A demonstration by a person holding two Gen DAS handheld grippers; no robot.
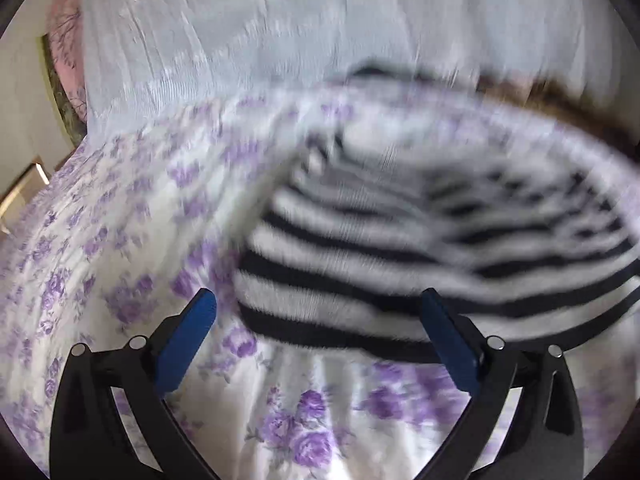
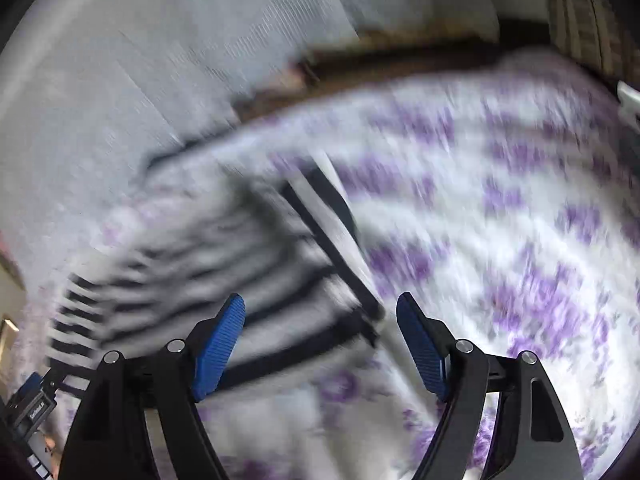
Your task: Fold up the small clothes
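Note:
A black-and-white striped garment [image 1: 420,248] lies on a white bedsheet with purple flowers [image 1: 112,248]. My left gripper [image 1: 320,300] is open and empty, just above the garment's near hem. In the right wrist view the striped garment [image 2: 224,264] lies left of centre on the floral sheet [image 2: 500,240]. My right gripper [image 2: 320,304] is open and empty, over the garment's near right corner. Both views are motion-blurred.
A pale curtain [image 1: 280,32] hangs beyond the bed in both views. A dark wooden edge [image 2: 380,64] runs along the far side of the bed. The other gripper's body [image 2: 32,404] shows at the lower left of the right wrist view.

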